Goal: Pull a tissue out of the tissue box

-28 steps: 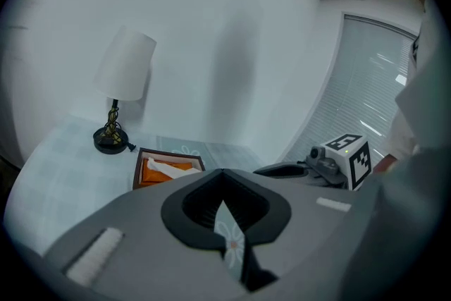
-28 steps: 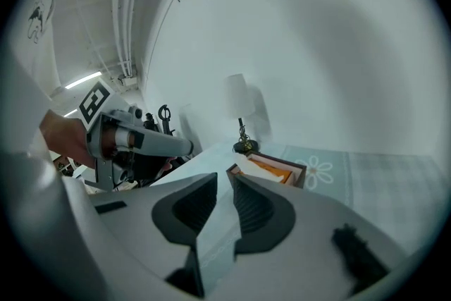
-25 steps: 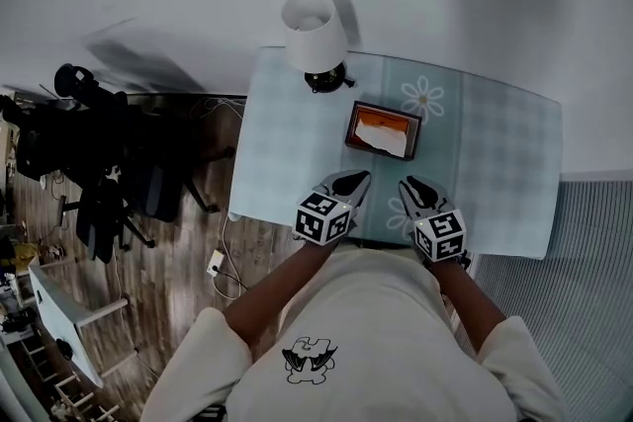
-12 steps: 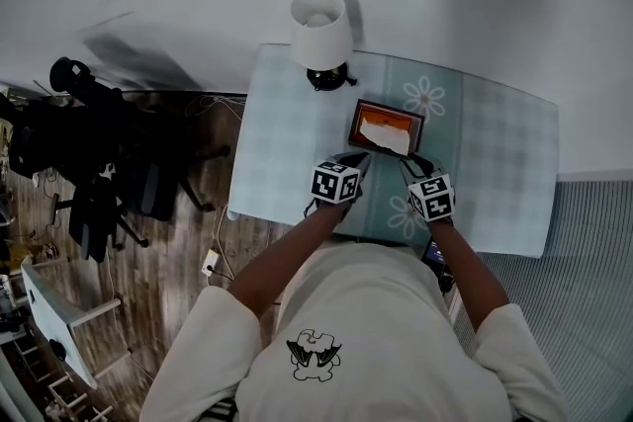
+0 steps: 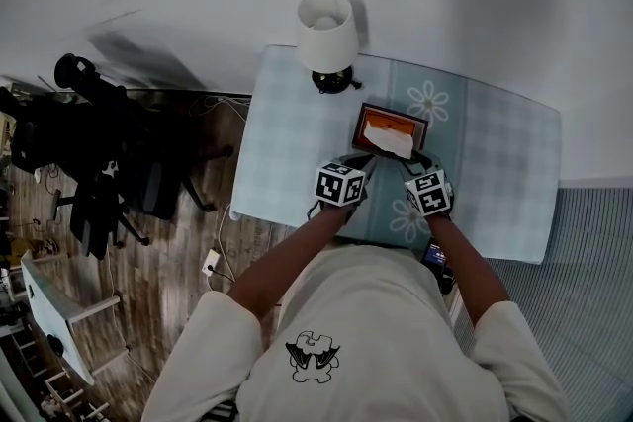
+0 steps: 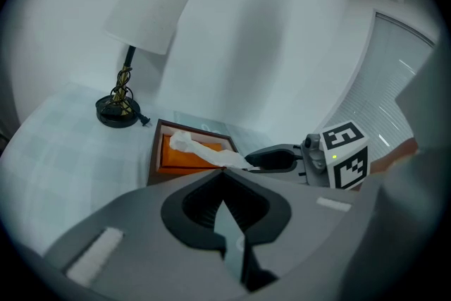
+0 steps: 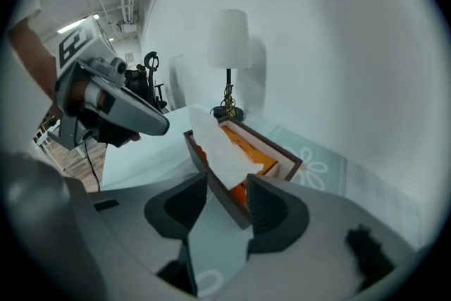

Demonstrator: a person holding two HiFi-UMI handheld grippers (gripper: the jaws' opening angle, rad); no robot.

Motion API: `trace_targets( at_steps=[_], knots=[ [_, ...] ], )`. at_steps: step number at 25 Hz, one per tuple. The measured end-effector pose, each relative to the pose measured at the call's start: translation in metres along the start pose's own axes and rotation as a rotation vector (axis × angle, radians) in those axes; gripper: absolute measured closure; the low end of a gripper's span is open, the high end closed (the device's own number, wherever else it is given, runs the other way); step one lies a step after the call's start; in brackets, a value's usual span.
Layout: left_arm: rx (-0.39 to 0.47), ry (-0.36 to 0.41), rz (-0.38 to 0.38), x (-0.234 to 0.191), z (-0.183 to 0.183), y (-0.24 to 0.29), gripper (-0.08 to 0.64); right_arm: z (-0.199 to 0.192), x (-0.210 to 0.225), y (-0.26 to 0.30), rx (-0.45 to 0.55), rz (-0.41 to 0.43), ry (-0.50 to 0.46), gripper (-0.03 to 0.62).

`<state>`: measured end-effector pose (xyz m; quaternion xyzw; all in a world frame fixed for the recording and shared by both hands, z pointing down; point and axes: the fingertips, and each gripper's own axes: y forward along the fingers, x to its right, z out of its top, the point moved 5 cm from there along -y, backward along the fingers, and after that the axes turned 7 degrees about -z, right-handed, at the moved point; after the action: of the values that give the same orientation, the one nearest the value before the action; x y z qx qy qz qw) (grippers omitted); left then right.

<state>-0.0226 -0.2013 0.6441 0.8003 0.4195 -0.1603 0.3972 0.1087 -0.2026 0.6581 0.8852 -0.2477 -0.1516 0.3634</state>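
Note:
A dark brown tissue box (image 5: 368, 122) with an orange inside stands on the pale blue table (image 5: 287, 133). A white tissue (image 5: 393, 141) sticks out of it. My left gripper (image 5: 358, 160) is at the box's near left corner, its jaws shut with nothing between them (image 6: 224, 173). My right gripper (image 5: 415, 160) is at the near right corner. Its jaws are opening, and in the right gripper view (image 7: 225, 183) the box's corner (image 7: 232, 197) and the tissue (image 7: 222, 148) lie in the gap, untouched by the pads.
A white-shaded lamp (image 5: 326, 33) stands at the table's back edge, behind the box. Dark chairs and equipment (image 5: 89, 163) stand on the wooden floor to the left. A flower print (image 5: 427, 99) marks the cloth beside the box.
Both grippers have moved forward from the table's near edge and down to the box's near side. The box and lamp have stayed put.

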Motion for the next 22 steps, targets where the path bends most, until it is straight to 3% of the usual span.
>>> trace_targets(
  at_steps=[3, 4, 5, 8, 16, 22],
  knots=[
    [0.0, -0.003, 0.0, -0.001, -0.001, -0.004, 0.555, 0.003, 0.006, 0.006, -0.011, -0.041, 0.005, 0.438],
    [-0.001, -0.005, 0.0, -0.001, -0.002, -0.005, 0.555, 0.004, 0.008, 0.005, -0.011, -0.057, 0.016, 0.516],
    [-0.002, -0.006, 0.0, -0.001, -0.003, -0.006, 0.555, 0.005, 0.01, 0.004, -0.008, -0.068, 0.026, 0.549],
    [-0.003, -0.014, 0.006, -0.003, -0.005, -0.009, 0.555, 0.009, 0.008, 0.003, 0.001, -0.078, 0.028, 0.574],
    [0.013, 0.002, 0.003, 0.001, 0.001, -0.014, 0.555, 0.014, 0.001, -0.016, 0.034, -0.056, 0.071, 0.577],
    [0.051, 0.117, 0.041, 0.013, 0.013, -0.026, 0.555, 0.025, -0.006, -0.047, 0.091, -0.038, 0.111, 0.577]
  ],
)
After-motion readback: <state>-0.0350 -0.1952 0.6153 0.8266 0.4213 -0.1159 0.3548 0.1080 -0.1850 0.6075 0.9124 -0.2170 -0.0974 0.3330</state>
